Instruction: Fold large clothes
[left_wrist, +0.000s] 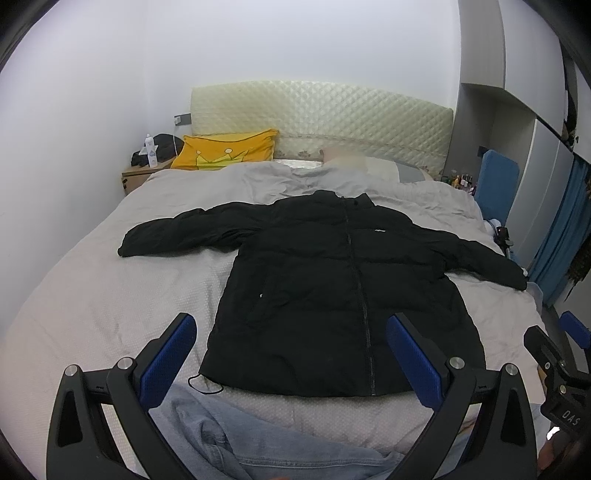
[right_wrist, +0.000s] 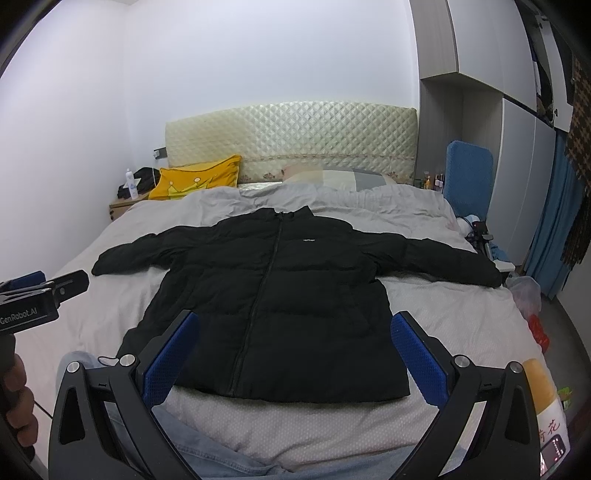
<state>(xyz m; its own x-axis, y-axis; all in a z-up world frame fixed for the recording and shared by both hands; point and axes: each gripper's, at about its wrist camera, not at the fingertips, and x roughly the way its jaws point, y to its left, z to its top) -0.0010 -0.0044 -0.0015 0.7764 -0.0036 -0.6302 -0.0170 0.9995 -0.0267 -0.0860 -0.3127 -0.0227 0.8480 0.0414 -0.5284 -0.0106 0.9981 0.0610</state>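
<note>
A black puffer jacket (left_wrist: 325, 280) lies flat, front up and zipped, on the grey bedspread (left_wrist: 110, 295), both sleeves spread out to the sides. It also shows in the right wrist view (right_wrist: 280, 295). My left gripper (left_wrist: 291, 328) is open and empty, held above the jacket's lower hem. My right gripper (right_wrist: 295, 328) is open and empty, also above the hem. Each gripper shows at the edge of the other's view: the right one (left_wrist: 554, 354), the left one (right_wrist: 44, 295).
Light blue denim (left_wrist: 258, 443) lies at the bed's near edge. A yellow pillow (left_wrist: 225, 149) and a headboard (left_wrist: 332, 114) are at the far end. A nightstand (left_wrist: 138, 173) stands at the far left. A blue board (left_wrist: 496, 181) and wardrobe (left_wrist: 535, 129) are on the right.
</note>
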